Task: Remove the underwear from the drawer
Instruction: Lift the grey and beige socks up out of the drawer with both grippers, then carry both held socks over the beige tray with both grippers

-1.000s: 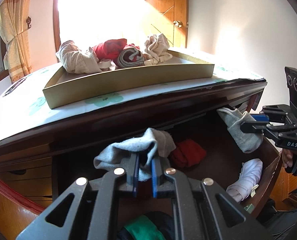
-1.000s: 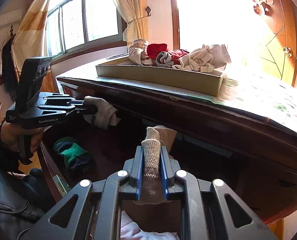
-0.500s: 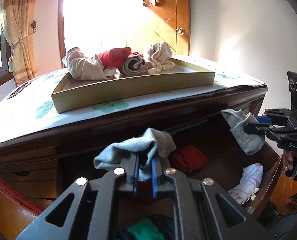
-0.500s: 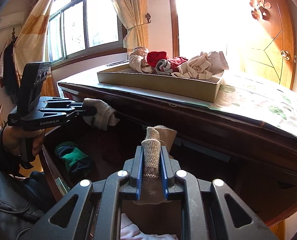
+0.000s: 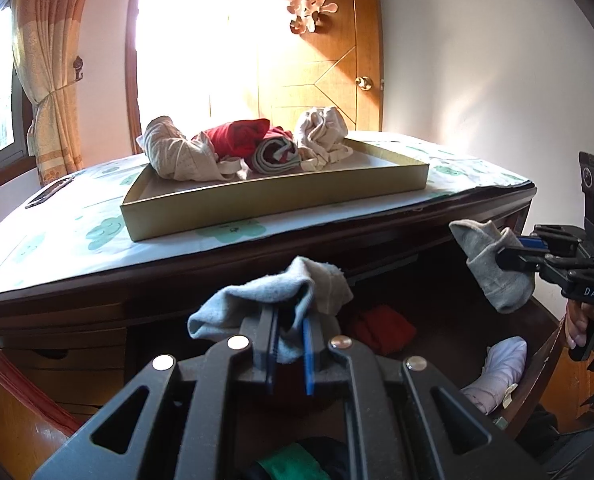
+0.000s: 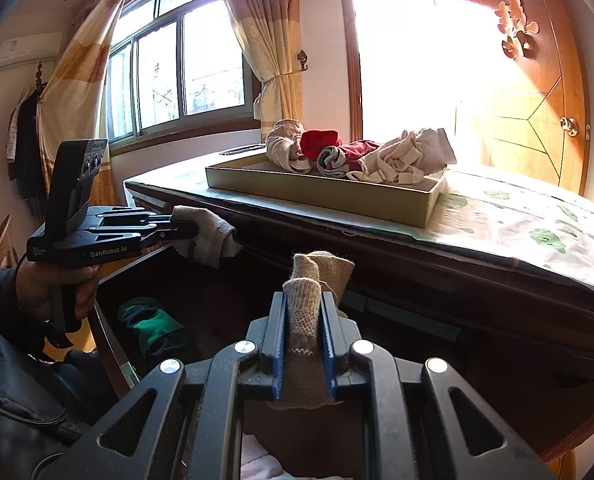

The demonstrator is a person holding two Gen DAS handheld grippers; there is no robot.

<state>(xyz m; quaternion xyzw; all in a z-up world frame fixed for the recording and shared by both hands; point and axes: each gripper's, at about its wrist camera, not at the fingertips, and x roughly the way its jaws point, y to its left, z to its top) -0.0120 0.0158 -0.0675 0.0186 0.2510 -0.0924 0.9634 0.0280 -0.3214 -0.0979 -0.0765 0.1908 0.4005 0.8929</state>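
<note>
My left gripper (image 5: 289, 320) is shut on a crumpled grey underwear piece (image 5: 253, 304), held above the open drawer (image 5: 537, 360). From the right wrist view, this left gripper (image 6: 189, 230) juts in from the left with its cloth (image 6: 209, 240) just under the dresser top. My right gripper (image 6: 301, 308) is shut on a beige knitted underwear piece (image 6: 309, 280) that stands up between the pads. In the left wrist view the right gripper (image 5: 505, 256) holds that piece (image 5: 493, 276) at the drawer's right end. A hand grips each handle.
A gold tray (image 5: 277, 200) on the dresser top (image 5: 97, 240) holds several rolled garments (image 6: 337, 148). In the drawer lie a red piece (image 5: 381, 328), a white piece (image 5: 501, 368) and a green-and-dark piece (image 6: 153, 324). A door and wall stand behind.
Both grippers have tipped upward a little, so the tray and dresser top sit lower in both views. Each keeps its garment clamped over the drawer.
</note>
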